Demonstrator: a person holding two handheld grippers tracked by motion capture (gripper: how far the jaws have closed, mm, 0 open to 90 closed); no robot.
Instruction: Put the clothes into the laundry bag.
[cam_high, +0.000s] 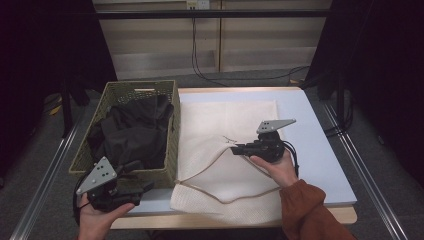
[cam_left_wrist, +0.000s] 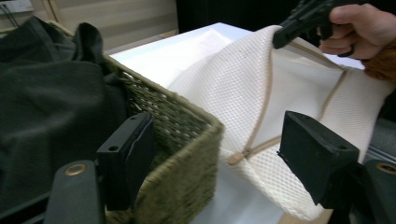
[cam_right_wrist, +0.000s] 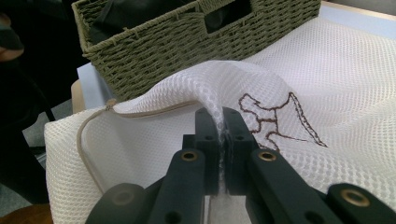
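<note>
A white mesh laundry bag (cam_high: 225, 125) lies spread on the table, with beige trim (cam_right_wrist: 140, 112) and a brown stitched figure (cam_right_wrist: 271, 119). My right gripper (cam_high: 240, 148) is shut on a raised fold of the bag's top layer (cam_right_wrist: 220, 123), which tents the mesh upward. A green woven basket (cam_high: 172, 130) stands to the bag's left and holds black garments (cam_high: 132, 132). My left gripper (cam_high: 141, 177) hovers at the basket's near right corner, open. Its jaws (cam_left_wrist: 219, 158) stand either side of that corner (cam_left_wrist: 187, 126) without pressing on it. In the left gripper view the right gripper (cam_left_wrist: 280, 39) lifts the bag (cam_left_wrist: 233, 84).
The white tabletop (cam_high: 310, 150) lies bare to the right of the bag, and its front edge is near my hands. Metal rails run along both sides of the table. A black cable (cam_high: 200, 70) trails on the floor beyond the far edge.
</note>
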